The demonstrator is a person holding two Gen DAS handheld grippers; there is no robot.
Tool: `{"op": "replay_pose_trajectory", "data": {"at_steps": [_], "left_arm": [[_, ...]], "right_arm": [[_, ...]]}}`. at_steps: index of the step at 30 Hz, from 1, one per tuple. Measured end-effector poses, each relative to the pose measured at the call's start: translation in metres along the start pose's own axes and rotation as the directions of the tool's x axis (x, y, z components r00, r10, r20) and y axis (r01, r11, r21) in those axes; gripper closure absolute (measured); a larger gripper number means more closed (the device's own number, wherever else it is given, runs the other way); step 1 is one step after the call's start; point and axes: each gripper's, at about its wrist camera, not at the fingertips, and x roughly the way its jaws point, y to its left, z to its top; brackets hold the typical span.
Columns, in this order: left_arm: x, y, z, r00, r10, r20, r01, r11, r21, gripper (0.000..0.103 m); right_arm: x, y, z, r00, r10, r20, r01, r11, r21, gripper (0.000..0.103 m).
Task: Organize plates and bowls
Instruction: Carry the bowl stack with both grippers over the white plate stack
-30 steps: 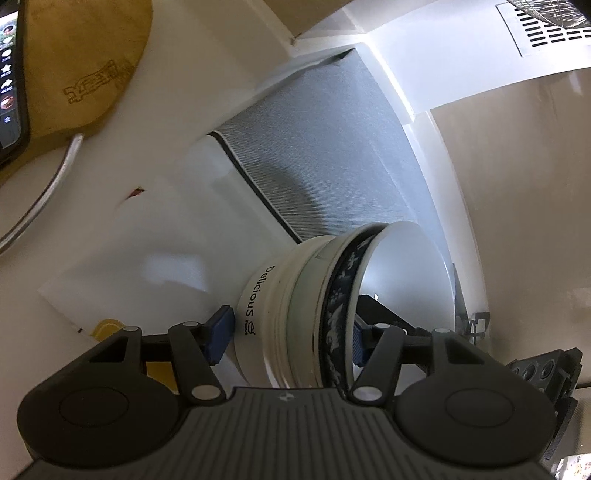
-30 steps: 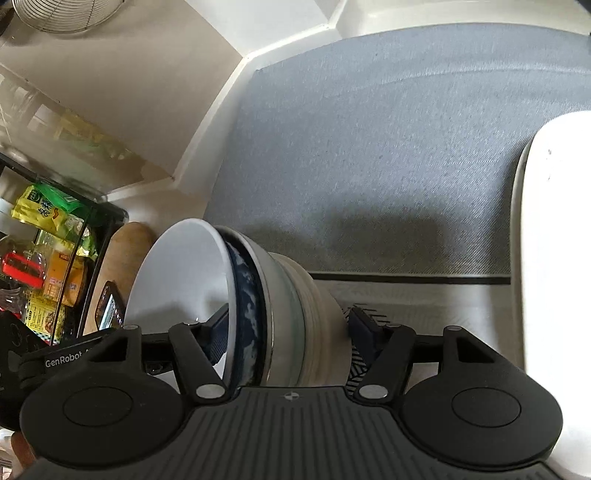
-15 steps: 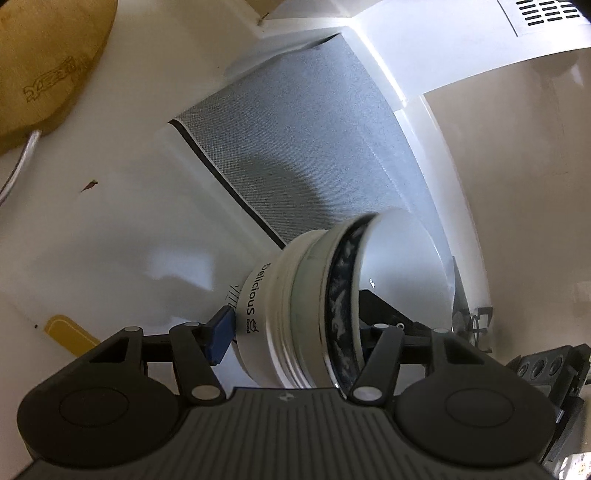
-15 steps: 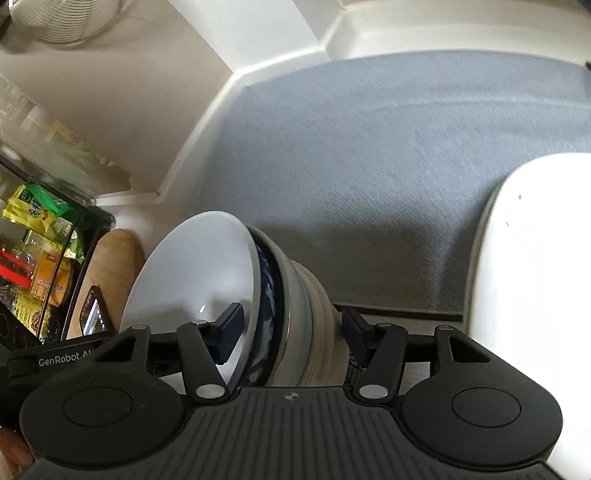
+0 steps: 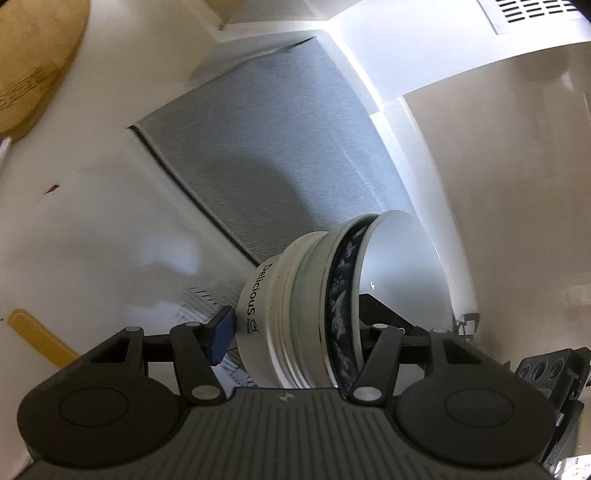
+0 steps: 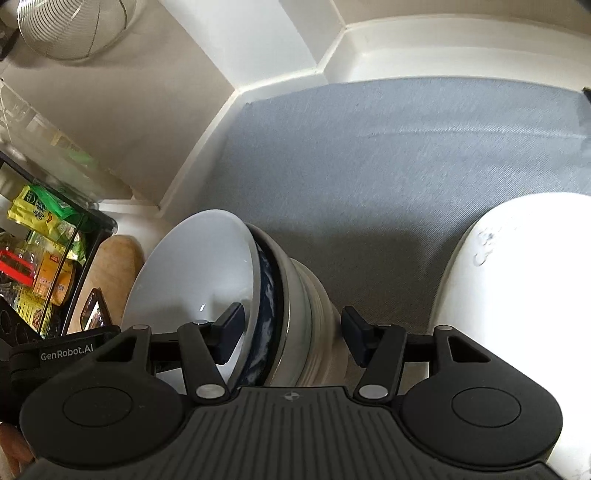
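Note:
A stack of nested bowls [image 5: 317, 310] is held on its side between both grippers: a white bowl lettered "Delicious", a pale green one, a dark blue patterned one and a white one innermost. My left gripper [image 5: 295, 332] is shut on the stack, one finger at its base, one inside the rim. My right gripper [image 6: 291, 328] is shut on the same stack of bowls [image 6: 258, 291] from the other side. The stack hangs above a grey mat [image 6: 388, 155].
A large white plate [image 6: 517, 295] lies at the right on the mat. A wooden cutting board [image 5: 33, 62] lies far left. A black rack with food packets [image 6: 40, 236] stands at the left, a wire basket [image 6: 74, 26] above. White walls [image 5: 498, 122] enclose the corner.
Both grippers have carried the bowl stack forward, over the grey mat and toward the corner. The white plate has come further into the right wrist view.

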Motion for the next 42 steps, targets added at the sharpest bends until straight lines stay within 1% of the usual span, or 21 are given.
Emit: {"op": "replay_pose_trajectory", "data": {"at_steps": [7, 14, 19, 25, 29, 35, 38, 42], "left_arm": [[0.006, -0.015, 0.001, 0.999, -0.038, -0.005, 0.038, 0.999, 0.038, 0.039], [0.025, -0.041, 0.002, 0.997, -0.069, -0.029, 0.071, 0.995, 0.07, 0.039], [0.038, -0.063, -0.001, 0.994, -0.094, -0.05, 0.098, 0.99, 0.106, 0.039], [0.063, -0.095, -0.007, 0.989, -0.114, -0.097, 0.128, 0.979, 0.157, 0.039], [0.085, -0.115, -0.012, 0.983, -0.117, -0.14, 0.143, 0.97, 0.197, 0.039], [0.116, -0.14, -0.026, 0.972, -0.104, -0.211, 0.157, 0.956, 0.249, 0.039], [0.135, -0.151, -0.028, 0.967, -0.089, -0.238, 0.153, 0.951, 0.267, 0.039], [0.15, -0.157, -0.033, 0.962, -0.068, -0.263, 0.144, 0.948, 0.285, 0.039]], "right_arm": [[-0.022, -0.008, 0.009, 0.998, -0.027, 0.048, 0.028, 1.0, -0.009, 0.043], [-0.044, -0.022, 0.011, 0.994, -0.066, 0.091, 0.065, 0.998, 0.01, 0.043], [-0.063, -0.034, 0.012, 0.987, -0.097, 0.13, 0.094, 0.995, 0.03, 0.043], [-0.087, -0.059, 0.008, 0.975, -0.14, 0.172, 0.129, 0.989, 0.074, 0.043], [-0.102, -0.077, 0.003, 0.966, -0.173, 0.193, 0.152, 0.981, 0.122, 0.043], [-0.12, -0.106, -0.016, 0.952, -0.224, 0.21, 0.182, 0.962, 0.203, 0.043], [-0.125, -0.12, -0.025, 0.947, -0.242, 0.209, 0.19, 0.952, 0.239, 0.043], [-0.125, -0.13, -0.033, 0.945, -0.256, 0.203, 0.197, 0.941, 0.274, 0.043]]}}
